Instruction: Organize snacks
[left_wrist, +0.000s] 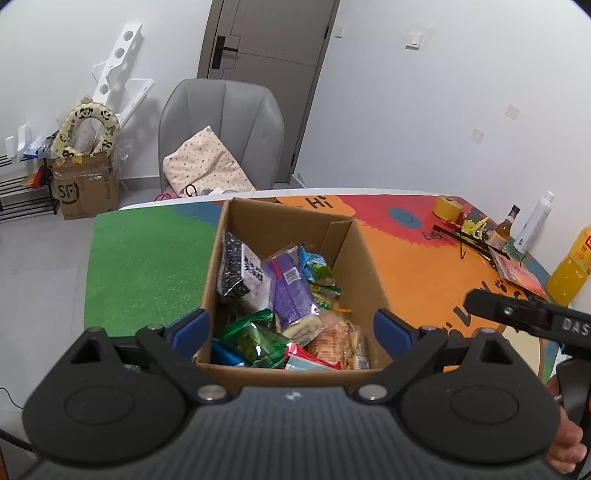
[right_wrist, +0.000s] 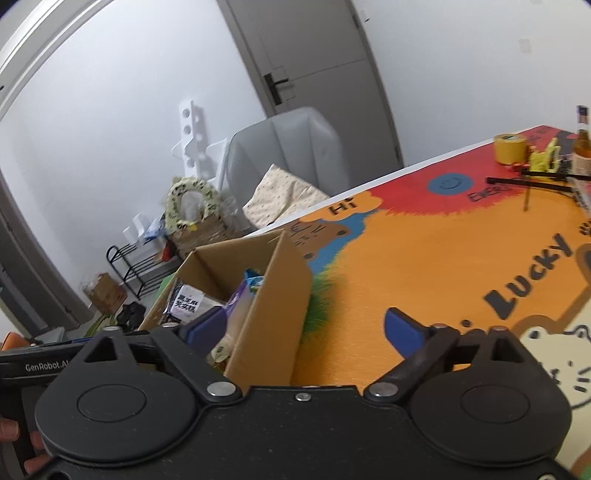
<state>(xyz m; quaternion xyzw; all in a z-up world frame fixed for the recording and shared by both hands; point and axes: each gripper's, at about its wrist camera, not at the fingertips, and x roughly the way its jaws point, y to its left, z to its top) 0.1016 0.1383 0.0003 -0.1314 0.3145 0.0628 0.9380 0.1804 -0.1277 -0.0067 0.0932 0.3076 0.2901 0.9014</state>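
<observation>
An open cardboard box stands on the colourful table mat and holds several snack packets: a black-and-white one, a purple one, green ones and an orange one. My left gripper is open and empty, its blue pads either side of the box's near end, above it. My right gripper is open and empty, beside the box's right wall, over the mat; it also shows in the left wrist view.
At the table's far right stand a yellow tape roll, a small brown bottle, a white bottle, an orange drink bottle and black sticks. A grey chair with a cushion stands behind the table.
</observation>
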